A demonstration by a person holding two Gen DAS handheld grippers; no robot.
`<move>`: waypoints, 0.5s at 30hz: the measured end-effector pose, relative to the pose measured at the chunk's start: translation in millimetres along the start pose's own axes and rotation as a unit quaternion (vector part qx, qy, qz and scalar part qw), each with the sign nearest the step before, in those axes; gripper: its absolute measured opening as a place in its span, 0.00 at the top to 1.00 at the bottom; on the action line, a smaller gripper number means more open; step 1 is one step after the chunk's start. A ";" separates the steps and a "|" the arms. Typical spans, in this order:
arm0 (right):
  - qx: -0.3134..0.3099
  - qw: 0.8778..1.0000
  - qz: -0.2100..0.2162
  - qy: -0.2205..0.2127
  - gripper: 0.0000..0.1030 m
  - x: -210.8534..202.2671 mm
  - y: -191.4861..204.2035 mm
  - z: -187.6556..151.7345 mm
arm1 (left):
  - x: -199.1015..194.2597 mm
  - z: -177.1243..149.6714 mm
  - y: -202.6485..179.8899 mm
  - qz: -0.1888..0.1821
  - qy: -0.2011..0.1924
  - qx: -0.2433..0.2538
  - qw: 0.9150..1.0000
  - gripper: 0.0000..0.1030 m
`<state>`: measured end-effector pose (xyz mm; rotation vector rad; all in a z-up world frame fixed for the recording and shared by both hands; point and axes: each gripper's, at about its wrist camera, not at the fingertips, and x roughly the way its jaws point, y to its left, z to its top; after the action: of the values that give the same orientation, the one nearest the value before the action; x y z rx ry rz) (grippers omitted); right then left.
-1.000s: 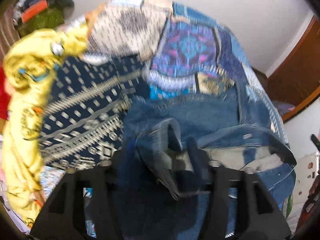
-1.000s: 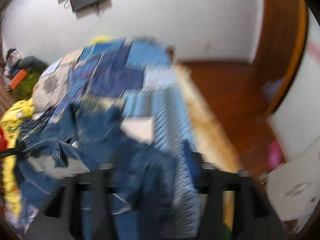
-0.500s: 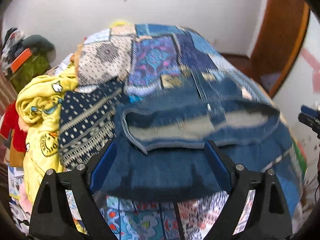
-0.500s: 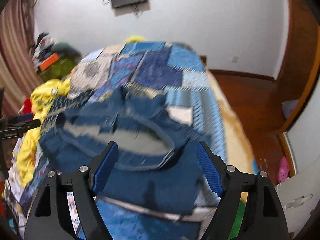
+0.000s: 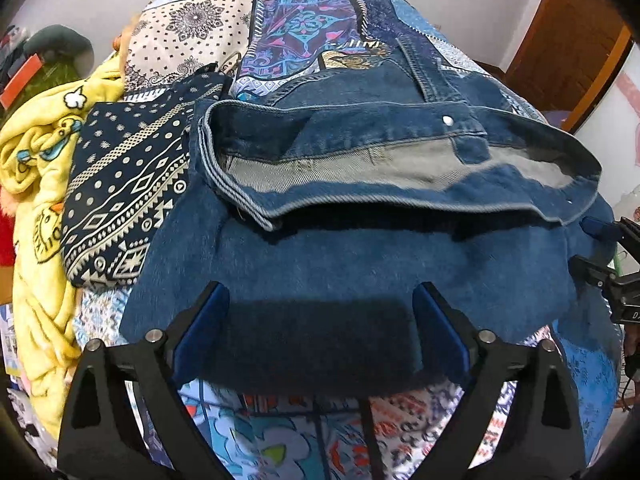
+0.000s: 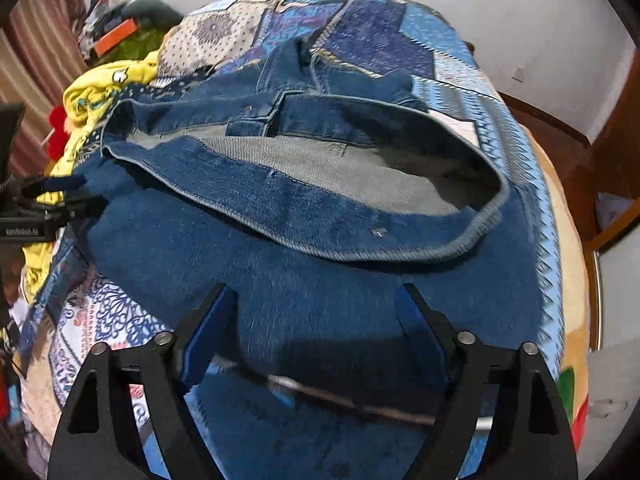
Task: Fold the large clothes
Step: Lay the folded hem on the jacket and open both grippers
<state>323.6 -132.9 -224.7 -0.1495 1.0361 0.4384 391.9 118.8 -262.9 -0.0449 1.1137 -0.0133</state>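
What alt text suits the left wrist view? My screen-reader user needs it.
Blue denim jeans lie folded on a patchwork bedspread, waistband gaping toward the camera. The left tongs hover open above them; a yellow garment lies left.

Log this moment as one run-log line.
left gripper open | right gripper open | jeans flat on bed, waistband gaping

Both tongs [image 5: 320, 332] [image 6: 316, 320] spread wide, empty

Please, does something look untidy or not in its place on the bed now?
Yes. The jeans lie flat, but their waistband gapes open, showing the grey inside, so the fold is not neat. A yellow garment is bunched at the bed's left edge. Both grippers, left and right, are open and hold nothing.
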 end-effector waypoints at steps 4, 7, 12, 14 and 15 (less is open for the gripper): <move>0.002 1.000 0.016 0.017 0.17 13.1 -6.1 13.5 | 20.9 17.0 10.7 -0.011 0.017 0.001 1.000 0.00; -0.005 0.999 0.015 0.031 0.17 24.5 -12.2 30.9 | 30.6 40.2 16.9 0.009 0.016 -0.002 1.000 0.00; 0.013 0.999 -0.013 0.027 0.17 33.2 -35.4 59.0 | 42.1 83.4 33.9 0.054 0.009 -0.004 0.998 0.00; 0.040 0.999 -0.010 0.014 0.17 34.8 -53.0 73.7 | 42.2 101.5 42.5 0.067 0.000 -0.009 0.998 0.00; 0.057 0.998 -0.008 0.009 0.18 35.2 -61.8 79.7 | 39.2 108.3 45.3 0.079 -0.011 -0.013 0.997 0.00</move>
<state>428.3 -153.0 -219.6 -0.0593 1.0741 0.3633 505.8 165.9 -252.3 0.0206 1.0933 0.1428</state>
